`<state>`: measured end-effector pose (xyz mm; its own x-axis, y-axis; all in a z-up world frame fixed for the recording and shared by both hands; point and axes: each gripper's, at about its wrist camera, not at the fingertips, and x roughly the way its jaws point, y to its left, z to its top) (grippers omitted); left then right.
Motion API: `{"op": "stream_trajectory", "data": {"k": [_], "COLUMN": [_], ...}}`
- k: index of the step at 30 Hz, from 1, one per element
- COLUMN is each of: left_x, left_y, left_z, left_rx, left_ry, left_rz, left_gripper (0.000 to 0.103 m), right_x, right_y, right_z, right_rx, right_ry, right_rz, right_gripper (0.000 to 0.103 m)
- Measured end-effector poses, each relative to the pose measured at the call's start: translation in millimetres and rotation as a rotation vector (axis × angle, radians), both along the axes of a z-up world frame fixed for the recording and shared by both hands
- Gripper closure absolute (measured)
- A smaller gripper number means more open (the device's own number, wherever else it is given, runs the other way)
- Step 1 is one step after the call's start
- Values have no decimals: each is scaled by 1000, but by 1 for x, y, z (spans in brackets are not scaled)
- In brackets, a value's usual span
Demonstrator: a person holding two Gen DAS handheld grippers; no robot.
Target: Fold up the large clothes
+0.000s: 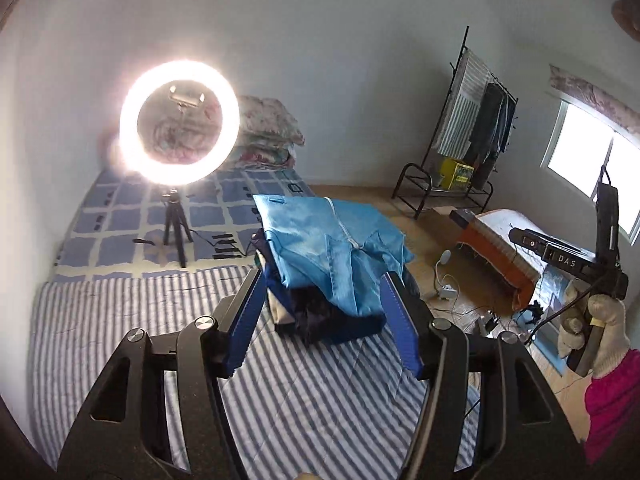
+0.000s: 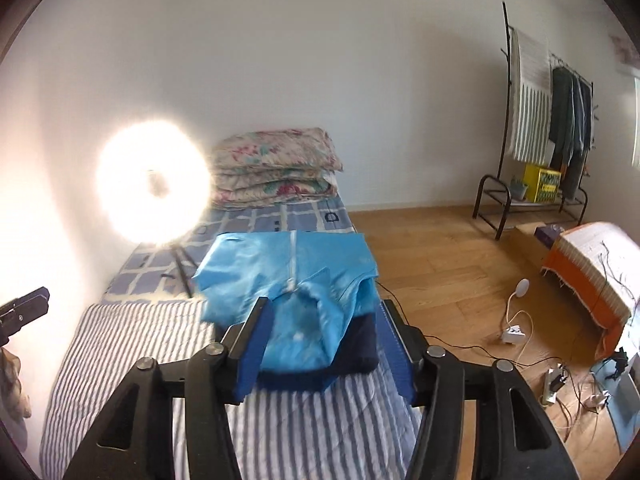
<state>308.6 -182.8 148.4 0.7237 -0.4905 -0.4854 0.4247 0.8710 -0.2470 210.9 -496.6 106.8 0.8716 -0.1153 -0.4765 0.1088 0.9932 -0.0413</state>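
You face plain white walls point(image 2: 280, 60) and a wooden floor point(image 2: 432, 256). A lit ring light point(image 1: 180, 122) stands on its tripod on the bed point(image 1: 120, 320); a clothes rack point(image 1: 476, 128) stands beside the bright window point(image 1: 588, 160)

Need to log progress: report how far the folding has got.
Done: the light blue garment lies folded on top of a pile of dark folded clothes on the striped bed cover. In hand: nothing; left gripper and right gripper are open. Left: no unfolded clothes visible.

Black tool point(image 1: 322, 320), blue pads, knit glove point(image 1: 600, 320), magenta sleeve point(image 1: 612, 396)
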Motion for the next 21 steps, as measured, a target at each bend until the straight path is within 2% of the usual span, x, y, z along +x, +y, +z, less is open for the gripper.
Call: {"op": "stream_trajectory", "data": {"k": [1,4,6,11,13,17,19,21], "left_x": [-17,-68,-95,-160,-178,-203,-211,-216], "left_y": [5,18,22,25,24,22,20,19], "left_z": [4,10,9,-1,-8,-20,-26,-33], "left_rx": [4,20,40,69,69,72,73,78], "left_ry": [-13,-53,-70,-101,-107,-107,-111,-118], "left_rz": [6,14,15,-24,-38,-52,-49,-31], "left_gripper": [38,32,31,21,12,8,0,0], "right_x": [-16,-57,-79,-133,-147,-161,-166,-170], "right_y": [9,32,44,64,68,72,73,76], "right_z": [0,-5,-10,-29,-40,-63,-75,-86], "right_rx": [-4,-22,-20,-5,3,6,3,2], "right_ry": [-9,-27,-31,-76,-90,-81,-76,-72], "right_rz": [4,-8,-4,-9,-19,-32,-48,-57], "right_gripper": [33,26,21,2,0,0,0,0]}}
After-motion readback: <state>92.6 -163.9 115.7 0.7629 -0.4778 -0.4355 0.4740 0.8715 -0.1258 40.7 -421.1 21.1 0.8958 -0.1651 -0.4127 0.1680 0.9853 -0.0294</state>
